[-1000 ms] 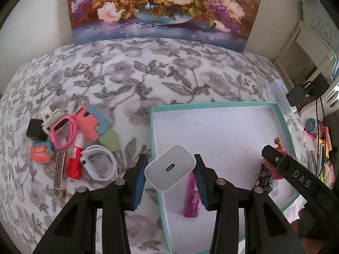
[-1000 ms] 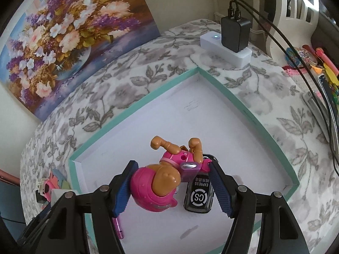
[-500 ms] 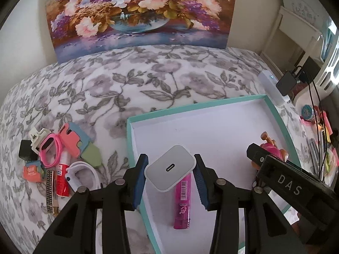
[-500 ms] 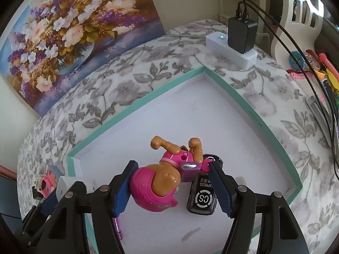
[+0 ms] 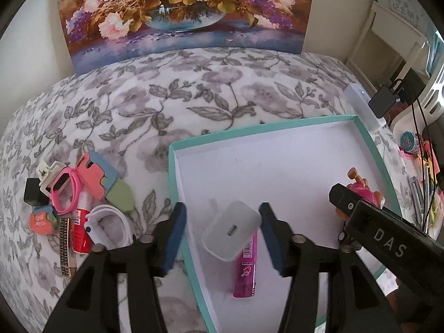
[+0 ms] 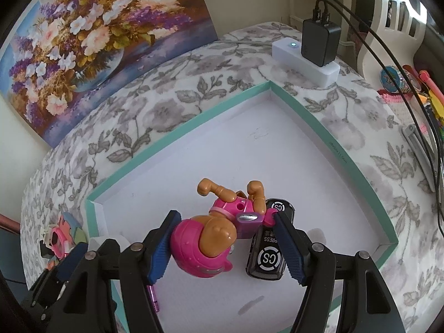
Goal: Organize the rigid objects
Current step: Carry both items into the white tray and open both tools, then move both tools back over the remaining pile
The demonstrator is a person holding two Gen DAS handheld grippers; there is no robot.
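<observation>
A teal-rimmed white box [image 5: 249, 134] lies on the floral bedspread. My left gripper [image 5: 222, 236] is open over its near left part. The white charger cube [image 5: 231, 230] is free between the spread fingers, blurred, over a pink lighter [image 5: 245, 266]. My right gripper [image 6: 224, 245] is shut on a pink and tan toy dog [image 6: 213, 236], held just above the box floor [image 6: 249, 152] beside a black remote key [image 6: 267, 249]. The right gripper also shows in the left wrist view [image 5: 388, 238].
A pile of small items lies left of the box: a pink band [image 5: 65, 191], a white band [image 5: 109, 224], a red tube [image 5: 80, 233], coloured cards [image 5: 102, 183]. A white power strip with a black adapter [image 6: 313, 52] stands behind the box. Pens lie at right [image 6: 427, 94].
My left gripper has moved right over the box and opened, letting go of the white charger cube. My right gripper still holds the toy dog and has barely moved.
</observation>
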